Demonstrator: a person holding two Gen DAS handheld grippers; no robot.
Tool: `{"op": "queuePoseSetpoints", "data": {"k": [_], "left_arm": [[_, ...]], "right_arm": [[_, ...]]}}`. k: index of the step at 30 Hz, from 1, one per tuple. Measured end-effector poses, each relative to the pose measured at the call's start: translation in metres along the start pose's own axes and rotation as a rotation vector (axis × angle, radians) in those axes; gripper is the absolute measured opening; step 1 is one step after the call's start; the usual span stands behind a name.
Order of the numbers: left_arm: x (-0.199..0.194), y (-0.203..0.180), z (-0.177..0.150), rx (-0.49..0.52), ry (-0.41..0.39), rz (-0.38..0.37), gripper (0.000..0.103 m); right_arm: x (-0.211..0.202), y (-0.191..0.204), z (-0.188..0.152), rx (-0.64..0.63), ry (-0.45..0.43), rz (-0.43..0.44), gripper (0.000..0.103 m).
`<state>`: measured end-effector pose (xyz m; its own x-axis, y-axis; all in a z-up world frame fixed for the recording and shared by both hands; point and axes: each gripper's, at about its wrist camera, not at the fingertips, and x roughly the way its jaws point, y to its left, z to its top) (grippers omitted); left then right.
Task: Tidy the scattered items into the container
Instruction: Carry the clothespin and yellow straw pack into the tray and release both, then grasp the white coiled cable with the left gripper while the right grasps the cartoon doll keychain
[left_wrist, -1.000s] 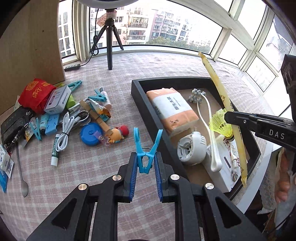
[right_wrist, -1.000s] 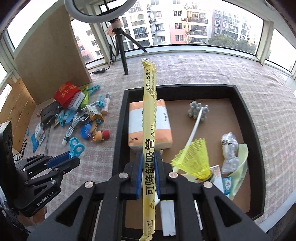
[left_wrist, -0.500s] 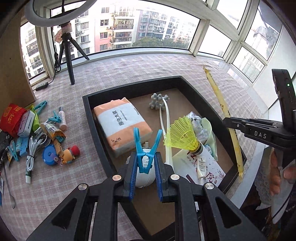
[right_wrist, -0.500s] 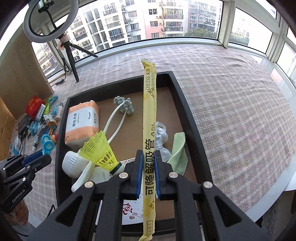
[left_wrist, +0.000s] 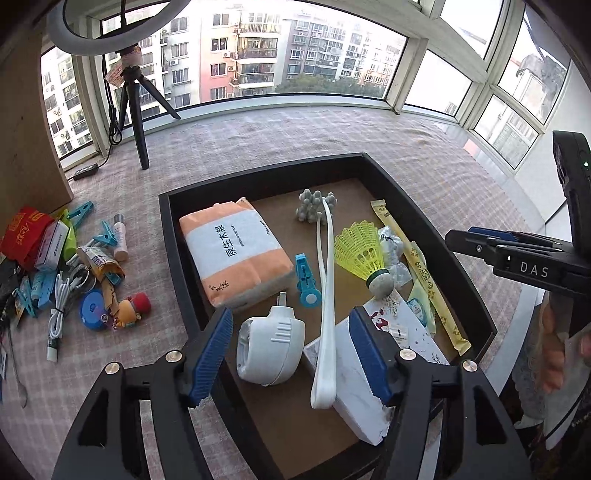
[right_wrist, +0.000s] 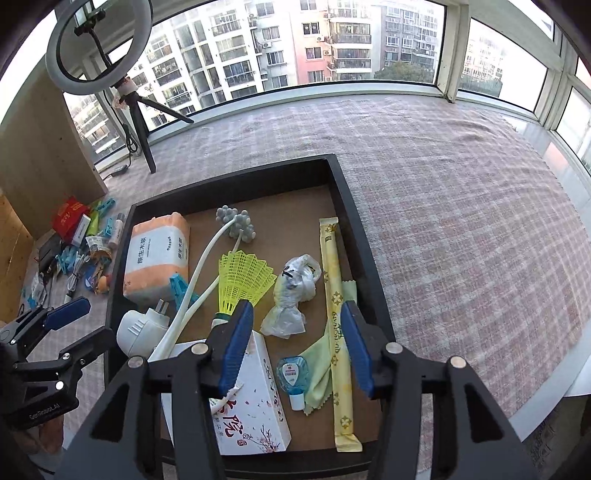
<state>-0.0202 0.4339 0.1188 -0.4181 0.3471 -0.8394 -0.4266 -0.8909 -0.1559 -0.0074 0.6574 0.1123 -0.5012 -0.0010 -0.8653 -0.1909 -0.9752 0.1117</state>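
Both grippers hover over the black tray (left_wrist: 173, 236) (right_wrist: 364, 247), their jaws opening with nothing between them. A blue clothes peg (left_wrist: 306, 278) (right_wrist: 178, 287) lies in the tray beside the orange tissue pack (left_wrist: 236, 254) (right_wrist: 157, 254), ahead of my left gripper (left_wrist: 291, 354). Along the tray's right wall rests a long yellow straw packet (right_wrist: 338, 321) (left_wrist: 417, 266), just under the right finger of my right gripper (right_wrist: 293, 347). Scattered items (left_wrist: 74, 266) (right_wrist: 79, 251) sit on the checked cloth left of the tray: blue pegs, a white cable, a red packet, a blue tape measure, a small doll.
The tray also holds a yellow shuttlecock (left_wrist: 364, 254), a white plug adapter (left_wrist: 269, 347), a white massage stick (left_wrist: 325, 295), a flowered box (right_wrist: 251, 406), a crumpled bag (right_wrist: 293, 291) and a green cloth (right_wrist: 325, 365). A ring-light tripod (left_wrist: 136, 122) stands behind. The table edge runs close on the right.
Both grippers moved right from the scattered pile to over the tray, then opened. The blue peg dropped from the left one and the yellow packet from the right one; both now lie in the tray.
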Motion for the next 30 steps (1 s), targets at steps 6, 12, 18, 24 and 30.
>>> {"op": "queuePoseSetpoints", "data": {"k": [6,12,18,24,30], "left_arm": [[-0.005,0.019,-0.004,-0.034,-0.003,0.029,0.062],[-0.013,0.052,-0.012,-0.080,-0.001,0.065,0.061],[-0.027,0.093,-0.020,-0.128,-0.009,0.106,0.060],[-0.038,0.137,-0.031,-0.185,-0.006,0.140,0.060],[-0.052,0.181,-0.044,-0.220,-0.006,0.179,0.057]], "right_arm": [[0.002,0.021,0.004,-0.035,-0.002,0.034,0.049],[0.002,0.056,0.010,-0.086,-0.008,0.062,0.049],[0.008,0.098,0.014,-0.137,-0.003,0.094,0.049],[0.018,0.146,0.016,-0.196,0.008,0.130,0.049],[0.031,0.196,0.014,-0.258,0.030,0.162,0.049]]}}
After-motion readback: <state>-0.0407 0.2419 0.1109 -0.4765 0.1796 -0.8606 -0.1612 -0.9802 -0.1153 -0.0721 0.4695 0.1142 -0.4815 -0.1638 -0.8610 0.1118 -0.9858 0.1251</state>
